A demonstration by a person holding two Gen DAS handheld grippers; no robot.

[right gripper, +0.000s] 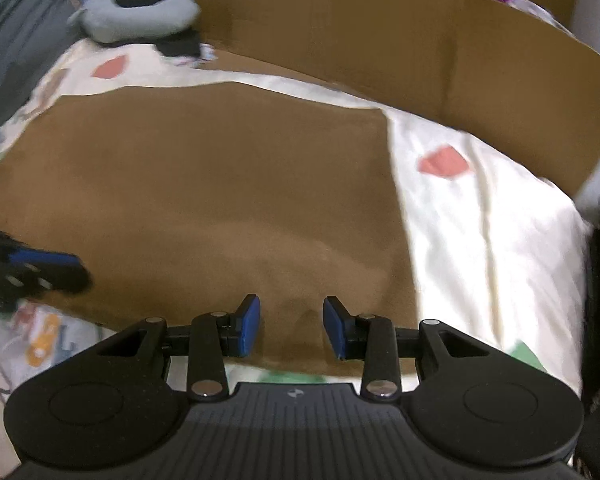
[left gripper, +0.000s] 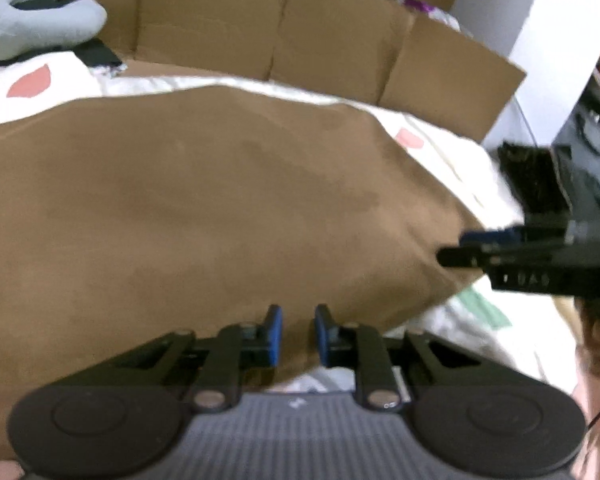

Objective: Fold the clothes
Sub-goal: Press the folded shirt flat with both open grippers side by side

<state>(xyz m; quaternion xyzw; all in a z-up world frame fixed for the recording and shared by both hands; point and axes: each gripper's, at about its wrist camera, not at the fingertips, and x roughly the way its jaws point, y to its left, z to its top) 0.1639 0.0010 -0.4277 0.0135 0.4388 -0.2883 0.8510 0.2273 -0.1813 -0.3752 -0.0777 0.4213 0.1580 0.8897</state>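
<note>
Left hand-held gripper (left gripper: 298, 334) narrowly apart over near hem; right hand-held gripper (right gripper: 291, 328) wider apart, unclamped. Brown garment (right gripper: 204, 184) soft, limp: pinch near corners.

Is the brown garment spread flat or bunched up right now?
Spread flat: the brown garment lies smooth on the bedsheet, edges straight, no bunching visible.

Left gripper (left gripper: 298, 336) low over near edge of brown cloth (left gripper: 204, 216), blue pads narrowly apart, cloth in the gap; pinch unclear. Cloth flat on white patterned sheet (left gripper: 456, 160). Right gripper (left gripper: 484, 248) at cloth's right corner. Cardboard (left gripper: 300, 36) behind, grey neck pillow (left gripper: 36, 20) far left.
</note>
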